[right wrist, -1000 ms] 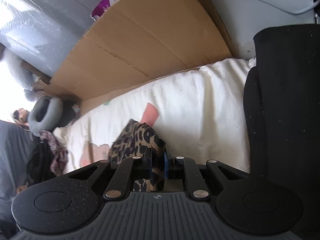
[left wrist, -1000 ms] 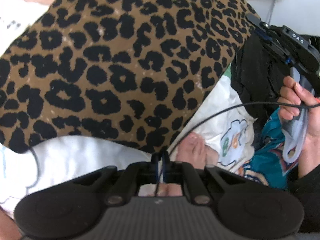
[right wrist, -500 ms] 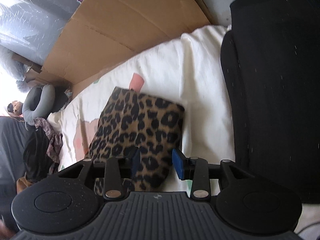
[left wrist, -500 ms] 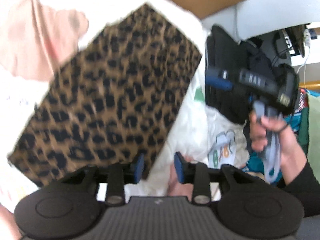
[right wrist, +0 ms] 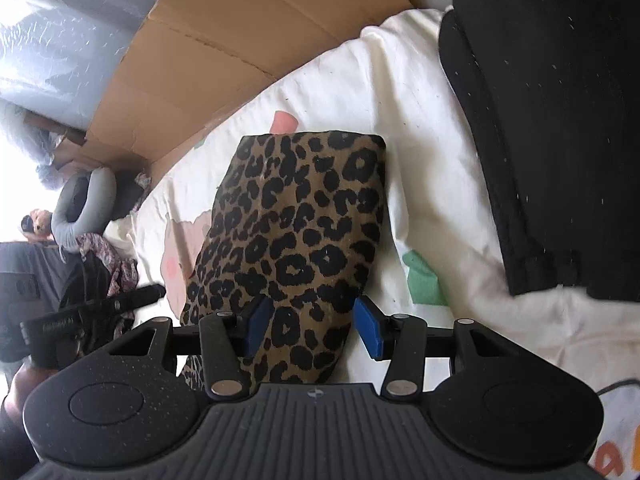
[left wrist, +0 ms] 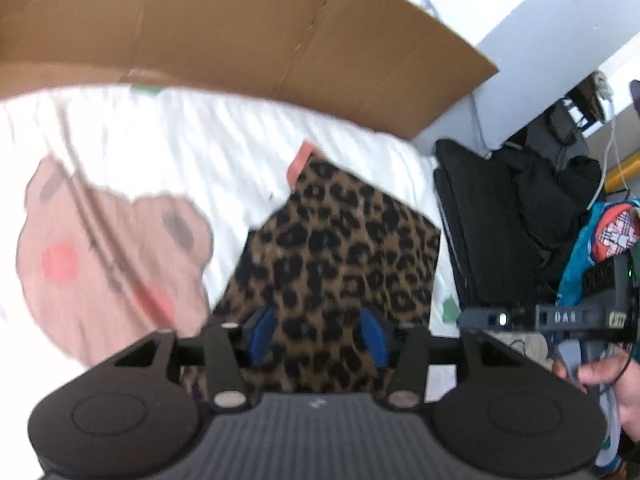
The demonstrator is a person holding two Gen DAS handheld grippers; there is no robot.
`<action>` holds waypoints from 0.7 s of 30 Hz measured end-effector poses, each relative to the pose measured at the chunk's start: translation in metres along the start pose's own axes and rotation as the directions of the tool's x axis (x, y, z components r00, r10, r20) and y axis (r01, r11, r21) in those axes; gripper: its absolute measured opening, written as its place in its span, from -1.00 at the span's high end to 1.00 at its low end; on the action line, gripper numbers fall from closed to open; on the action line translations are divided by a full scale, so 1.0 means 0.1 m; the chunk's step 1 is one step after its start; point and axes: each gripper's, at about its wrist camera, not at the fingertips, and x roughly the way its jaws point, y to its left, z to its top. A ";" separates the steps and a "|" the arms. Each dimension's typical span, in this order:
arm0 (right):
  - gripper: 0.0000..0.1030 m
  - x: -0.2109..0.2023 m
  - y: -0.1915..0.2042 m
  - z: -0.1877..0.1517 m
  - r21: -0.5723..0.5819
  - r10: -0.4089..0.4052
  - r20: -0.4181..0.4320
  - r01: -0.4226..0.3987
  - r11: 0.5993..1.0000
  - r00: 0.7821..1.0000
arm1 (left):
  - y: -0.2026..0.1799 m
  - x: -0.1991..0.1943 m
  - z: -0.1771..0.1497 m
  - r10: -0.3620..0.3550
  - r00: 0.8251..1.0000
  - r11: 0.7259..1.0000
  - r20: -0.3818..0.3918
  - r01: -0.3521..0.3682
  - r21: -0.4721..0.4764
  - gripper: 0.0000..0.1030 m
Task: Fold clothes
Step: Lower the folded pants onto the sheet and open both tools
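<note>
A folded leopard-print garment (left wrist: pixel 340 264) lies flat on the white bed sheet (left wrist: pixel 224 160). My left gripper (left wrist: pixel 316 335) hovers over its near edge. Its jaws are opening, and the blue pads (left wrist: pixel 262 334) stand apart without pressing the cloth. In the right wrist view the same garment (right wrist: pixel 300 232) stretches away from my right gripper (right wrist: pixel 314 328). Its jaws are also opening, with the cloth seen between the pads but not pinched. Each view shows the other gripper from the side: the right gripper (left wrist: pixel 480 317) held by a hand (left wrist: pixel 600 376), and the left gripper (right wrist: pixel 148 294).
A flattened cardboard sheet (right wrist: pixel 240 40) leans behind the bed. A folded black garment (right wrist: pixel 560 120) lies right of the leopard one. The sheet has a pink bear print (left wrist: pixel 108 248). A grey neck pillow (right wrist: pixel 80 208) and loose clothes (left wrist: pixel 612 236) lie at the sides.
Both grippers were shut on the leopard garment; both have let go and opened. The garment now lies folded on the sheet, and the left gripper has lifted and drawn back.
</note>
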 end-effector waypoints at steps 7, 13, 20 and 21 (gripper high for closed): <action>-0.10 0.12 -0.03 -0.16 0.029 -0.004 0.029 0.003 1.000 1.000 | 0.11 0.26 0.23 0.010 1.000 0.997 0.018 -0.011 0.071 -0.38; -0.13 0.28 -0.07 -0.20 0.039 -0.014 0.048 0.012 0.999 0.999 | 0.23 0.59 0.25 0.031 0.999 0.995 -0.042 -0.027 0.100 -0.39; -0.13 0.49 -0.18 -0.16 0.083 0.003 0.061 -0.008 0.996 0.998 | 0.44 0.78 0.22 -0.023 0.995 0.997 -0.102 0.031 0.076 -0.54; -0.12 0.52 -0.20 -0.17 0.100 0.014 0.066 -0.021 0.995 0.998 | 0.46 0.80 0.22 -0.039 0.994 0.997 -0.106 0.046 0.068 -0.53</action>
